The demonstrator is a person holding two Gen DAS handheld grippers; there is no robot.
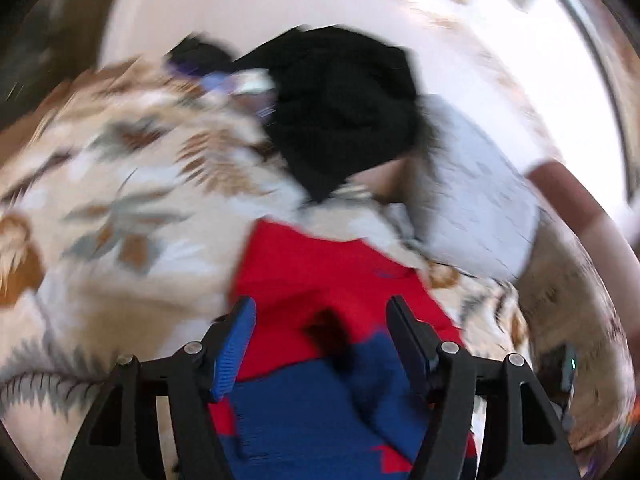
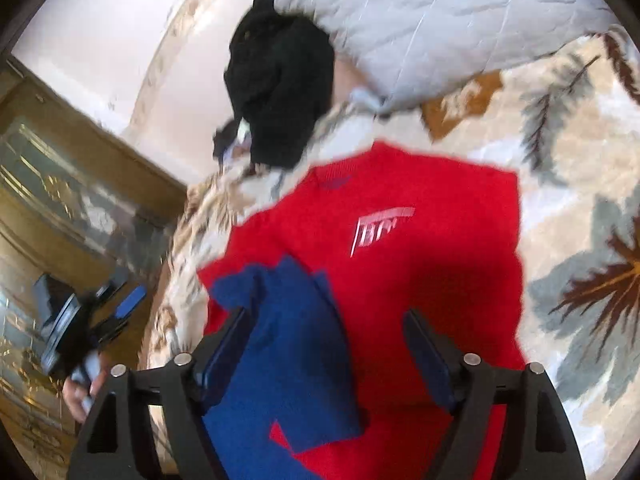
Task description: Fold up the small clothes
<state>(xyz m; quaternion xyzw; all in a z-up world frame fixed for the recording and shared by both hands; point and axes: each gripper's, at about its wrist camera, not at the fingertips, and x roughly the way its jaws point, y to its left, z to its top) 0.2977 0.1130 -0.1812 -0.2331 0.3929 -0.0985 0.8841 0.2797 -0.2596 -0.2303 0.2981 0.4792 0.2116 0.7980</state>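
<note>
Done: Though blur hides detail, your red knit sweater with blue sleeves has one sleeve folded in.
Left: remaining folds; black garment far.
Tools: left tool, right tool both spread, pinching nothing.

Daylight is flooding in, blowing out the pale wall to glare. Both fisheye views are smearing with motion blur and bending at their dark rims. A soft shadow is falling across the red sweater.
</note>
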